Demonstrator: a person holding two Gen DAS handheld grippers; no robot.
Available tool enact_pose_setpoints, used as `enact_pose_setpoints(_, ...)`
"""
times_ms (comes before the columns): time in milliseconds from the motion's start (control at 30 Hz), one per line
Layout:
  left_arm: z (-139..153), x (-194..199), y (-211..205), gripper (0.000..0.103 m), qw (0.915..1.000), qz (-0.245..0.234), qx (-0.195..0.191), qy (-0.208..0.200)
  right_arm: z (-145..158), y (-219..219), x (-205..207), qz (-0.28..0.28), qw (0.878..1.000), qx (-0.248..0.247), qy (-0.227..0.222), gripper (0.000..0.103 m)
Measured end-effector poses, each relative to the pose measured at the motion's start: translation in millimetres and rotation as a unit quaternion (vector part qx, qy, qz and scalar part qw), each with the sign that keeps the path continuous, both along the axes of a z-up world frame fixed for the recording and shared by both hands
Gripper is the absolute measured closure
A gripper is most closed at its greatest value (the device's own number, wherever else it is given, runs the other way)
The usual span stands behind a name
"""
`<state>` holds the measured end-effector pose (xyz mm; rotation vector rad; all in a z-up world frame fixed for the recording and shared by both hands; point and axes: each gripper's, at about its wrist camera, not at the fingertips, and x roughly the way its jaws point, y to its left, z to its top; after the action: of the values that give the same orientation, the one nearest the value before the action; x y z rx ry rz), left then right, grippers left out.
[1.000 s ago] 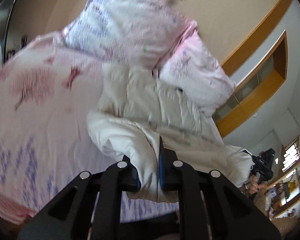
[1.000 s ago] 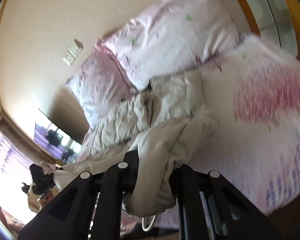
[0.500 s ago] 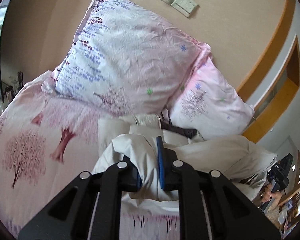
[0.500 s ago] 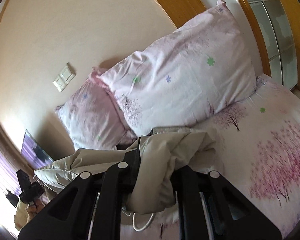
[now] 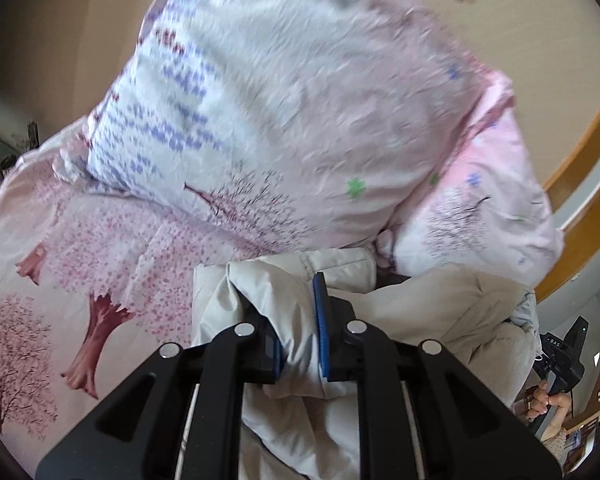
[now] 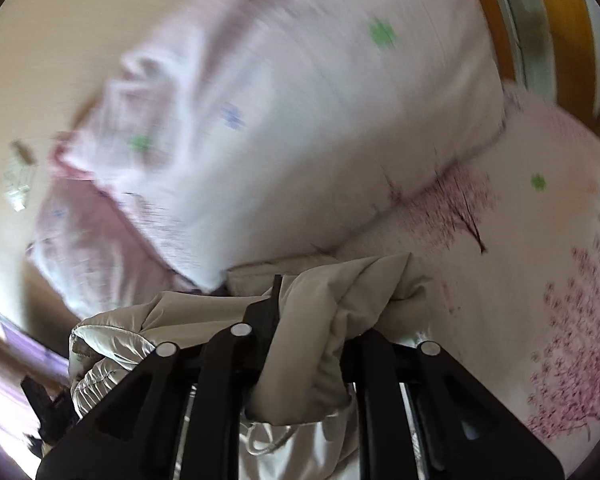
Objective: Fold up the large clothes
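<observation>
Both grippers have carried the cream jacket (image 5: 296, 320) up the bed toward the pillows (image 5: 300, 112). My left gripper (image 5: 300, 340) is clamped on a fold of it; my right gripper (image 6: 308, 344) pinches another bunch, jaws just eased slightly. Around them lies the tree-print bedsheet (image 5: 60, 280). Faint letters on the far gripper are unreadable.

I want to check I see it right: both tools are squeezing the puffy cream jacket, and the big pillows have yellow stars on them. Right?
Not stars: the left wrist view shows the pillows printed with pink trees. Both tools, left and right, do squeeze the cream jacket.
</observation>
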<state>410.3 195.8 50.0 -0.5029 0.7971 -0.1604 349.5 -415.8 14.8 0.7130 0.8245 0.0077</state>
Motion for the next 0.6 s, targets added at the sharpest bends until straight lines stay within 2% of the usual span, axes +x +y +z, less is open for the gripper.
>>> enact_pose_setpoints(100, -17.7, 19.5, 0.8, 0.085, 0.9995, 0.007, -0.009, 0.029, -18.1, -1.8, 18.6, -0.012, 0.999, 0.024, 0.045, 0.082)
enact_pose_setpoints(167, -28.1, 32.1, 3.7, 0.085, 0.9983, 0.011, -0.024, 0.051, -29.7, -8.7, 28.1, -0.027, 0.995, 0.065, 0.07, 0.076)
enact_pose_setpoints(300, -40.3, 49.4, 8.6, 0.08, 0.9946, 0.015, -0.058, 0.085, -38.3, -29.0, 29.6, -0.055, 0.982, 0.17, 0.064, 0.051)
enact_pose_setpoints(333, -41.5, 51.8, 9.5, 0.079, 0.9938, 0.015, -0.065, 0.088, -38.6, -34.8, 28.2, -0.061, 0.978, 0.191, 0.056, 0.049)
enact_pose_setpoints(433, -43.3, 55.7, 15.8, 0.065, 0.9901, 0.011, -0.103, 0.094, -32.2, -44.3, 20.4, -0.063, 0.978, 0.199, 0.024, 0.043)
enact_pose_setpoints(533, -41.9, 54.2, 24.9, 0.048, 0.9861, 0.011, -0.143, 0.084, -25.3, -49.1, 9.7, -0.058, 0.978, 0.2, -0.005, 0.038)
enact_pose_setpoints(600, -36.7, 48.9, 35.7, 0.031, 0.9832, 0.018, -0.169, 0.065, -18.5, -53.1, 0.7, -0.064, 0.979, 0.19, -0.024, 0.037)
